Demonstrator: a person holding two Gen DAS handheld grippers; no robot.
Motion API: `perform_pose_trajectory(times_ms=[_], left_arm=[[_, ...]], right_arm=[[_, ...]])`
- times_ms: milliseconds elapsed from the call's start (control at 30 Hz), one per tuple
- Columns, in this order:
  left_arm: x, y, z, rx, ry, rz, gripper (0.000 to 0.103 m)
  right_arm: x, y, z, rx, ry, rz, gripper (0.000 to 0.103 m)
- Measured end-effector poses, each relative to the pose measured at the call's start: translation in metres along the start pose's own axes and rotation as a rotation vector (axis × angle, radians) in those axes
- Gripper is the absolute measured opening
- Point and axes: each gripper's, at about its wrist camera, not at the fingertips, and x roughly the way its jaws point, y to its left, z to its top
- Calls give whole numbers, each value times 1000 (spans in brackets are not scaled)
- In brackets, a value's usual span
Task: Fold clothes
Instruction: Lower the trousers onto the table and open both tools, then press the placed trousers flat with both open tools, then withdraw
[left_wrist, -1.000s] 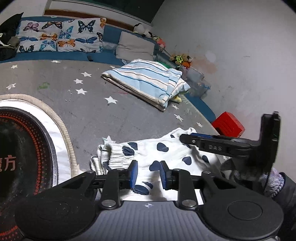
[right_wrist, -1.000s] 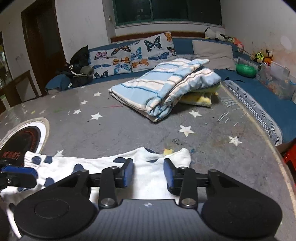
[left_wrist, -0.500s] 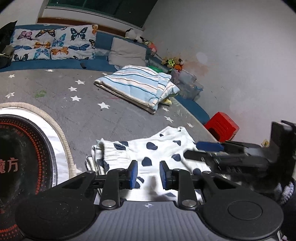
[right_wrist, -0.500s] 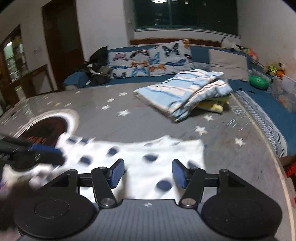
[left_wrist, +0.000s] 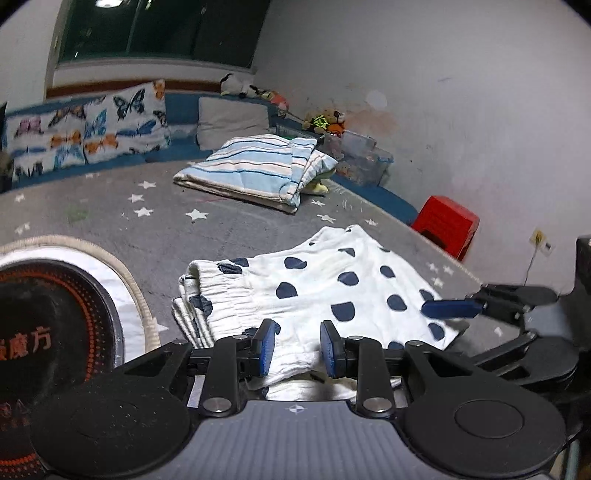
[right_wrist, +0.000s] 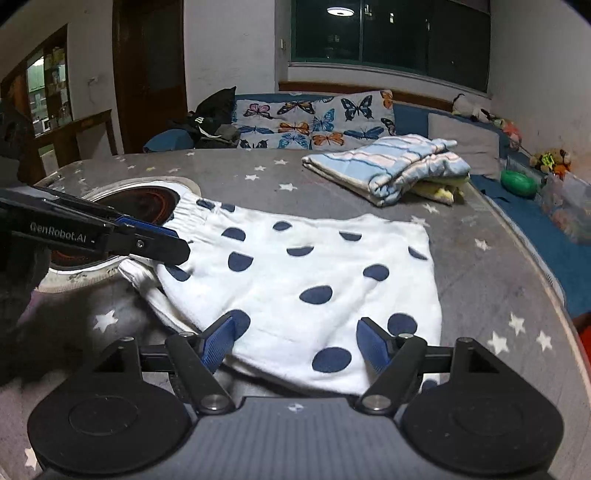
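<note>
Polka-dot shorts (right_wrist: 314, 280) are lying folded on the grey star-print table (right_wrist: 491, 280), waistband end by the round inset burner (right_wrist: 140, 201), with a folded striped blanket (right_wrist: 388, 166) further back. Our right hand-held gripper (right_wrist: 295, 341) has just been opening and now has its jaws spread over the near hem with nothing pinched, while the left hand-held gripper (left_wrist: 295, 347) sits part-closed over the waistband corner, though we can't tell if its pads actually bite the fabric. Biggest risk we see: if the left one drags that corner, the layers slide and the fold skews.
</note>
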Motion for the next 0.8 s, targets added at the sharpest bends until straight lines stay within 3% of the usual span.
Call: perform_pose_trajectory(times_ms=[333, 400, 600, 800], left_arm=[[-2, -10, -8, 64, -26, 22, 43], [-4, -10, -9, 57, -31, 24, 43], [-7, -11, -11, 51, -35, 24, 44], [-7, -9, -12, 42, -37, 35, 44]], right_arm=[[-7, -14, -8, 105, -33, -19, 76], [-14, -17, -6, 126, -63, -31, 77], [-8, -32, -18, 218, -25, -43, 78], [-18, -36, -20, 260, -51, -33, 79]])
